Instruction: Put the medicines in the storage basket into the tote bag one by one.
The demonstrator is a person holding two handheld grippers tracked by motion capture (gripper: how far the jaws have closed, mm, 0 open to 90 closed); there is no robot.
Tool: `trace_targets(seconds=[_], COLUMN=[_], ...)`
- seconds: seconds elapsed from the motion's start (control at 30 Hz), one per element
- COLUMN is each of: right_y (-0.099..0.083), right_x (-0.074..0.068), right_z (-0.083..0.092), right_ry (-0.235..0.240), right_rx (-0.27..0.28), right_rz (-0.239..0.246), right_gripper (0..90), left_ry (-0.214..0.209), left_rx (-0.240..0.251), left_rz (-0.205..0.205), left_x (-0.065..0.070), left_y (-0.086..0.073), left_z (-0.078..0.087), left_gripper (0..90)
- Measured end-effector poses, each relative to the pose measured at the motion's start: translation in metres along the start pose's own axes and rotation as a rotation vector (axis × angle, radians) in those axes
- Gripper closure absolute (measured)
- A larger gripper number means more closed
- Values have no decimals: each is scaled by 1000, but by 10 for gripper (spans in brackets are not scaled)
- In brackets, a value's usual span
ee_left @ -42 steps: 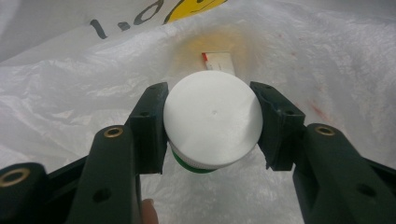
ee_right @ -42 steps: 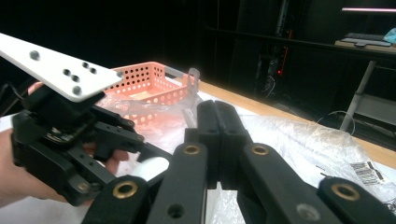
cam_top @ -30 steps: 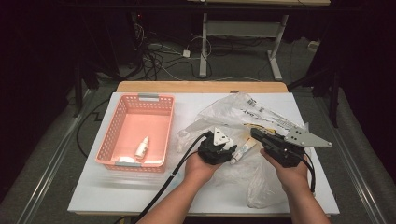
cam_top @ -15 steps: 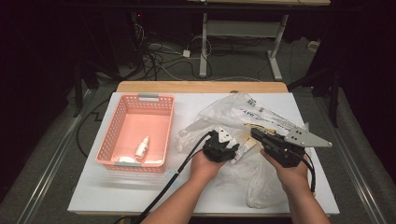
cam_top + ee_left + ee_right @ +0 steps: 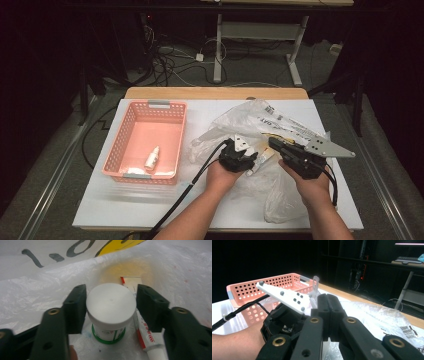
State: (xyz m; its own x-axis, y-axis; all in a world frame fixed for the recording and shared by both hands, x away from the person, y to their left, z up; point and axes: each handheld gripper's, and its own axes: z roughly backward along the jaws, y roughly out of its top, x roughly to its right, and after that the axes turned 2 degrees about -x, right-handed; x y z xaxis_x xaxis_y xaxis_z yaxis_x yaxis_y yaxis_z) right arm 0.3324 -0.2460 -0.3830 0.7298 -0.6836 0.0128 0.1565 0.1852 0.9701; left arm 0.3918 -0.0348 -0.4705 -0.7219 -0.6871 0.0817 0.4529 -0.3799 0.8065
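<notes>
A clear plastic bag (image 5: pixel 280 125) with printed lettering lies crumpled at the table's right. In the left gripper view my left gripper (image 5: pixel 111 293) points down into the bag (image 5: pixel 37 290) and straddles a white-capped jar (image 5: pixel 111 302) with a green label. Its jaws have just been opening and stand close beside the cap, with the jar between them. A white tube with red print (image 5: pixel 143 337) lies against the right jaw. From above, the left gripper (image 5: pixel 250 161) sits at the bag's mouth. My right gripper (image 5: pixel 274 143) is shut on the bag's edge, and a clear strip (image 5: pixel 315 283) sticks up by its tips (image 5: pixel 329 300).
A pink perforated basket (image 5: pixel 117 160) stands at the table's left with a small white bottle (image 5: pixel 151 157) inside, and it shows behind the left hand (image 5: pixel 249 290). The left gripper's black cable (image 5: pixel 185 192) trails toward the front edge. White table surface lies bare in front of the basket.
My left gripper has shifted a little to the right and down into the bag's mouth. The right gripper and the bag edge have stayed where they were.
</notes>
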Motion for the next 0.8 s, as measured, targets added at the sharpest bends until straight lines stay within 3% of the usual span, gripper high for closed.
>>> trace_targets(seconds=[0.1, 0.13, 0.3, 0.8], right_y=[0, 0, 0, 0], right_x=[1, 1, 1, 1], right_z=[0, 1, 1, 3], right_ry=[-3, -2, -4, -8], right_rx=[2, 0, 1, 1], right_rz=[4, 4, 1, 5], right_gripper=[900, 900, 900, 900], left_ry=[-1, -18, -29, -101], left_rx=[-11, -23, -47, -41], left_rz=[-20, -1, -18, -10], left_x=[0, 1, 2, 10], left_y=[1, 0, -2, -15], left_z=[3, 3, 10, 39], left_gripper=[376, 358, 300, 113])
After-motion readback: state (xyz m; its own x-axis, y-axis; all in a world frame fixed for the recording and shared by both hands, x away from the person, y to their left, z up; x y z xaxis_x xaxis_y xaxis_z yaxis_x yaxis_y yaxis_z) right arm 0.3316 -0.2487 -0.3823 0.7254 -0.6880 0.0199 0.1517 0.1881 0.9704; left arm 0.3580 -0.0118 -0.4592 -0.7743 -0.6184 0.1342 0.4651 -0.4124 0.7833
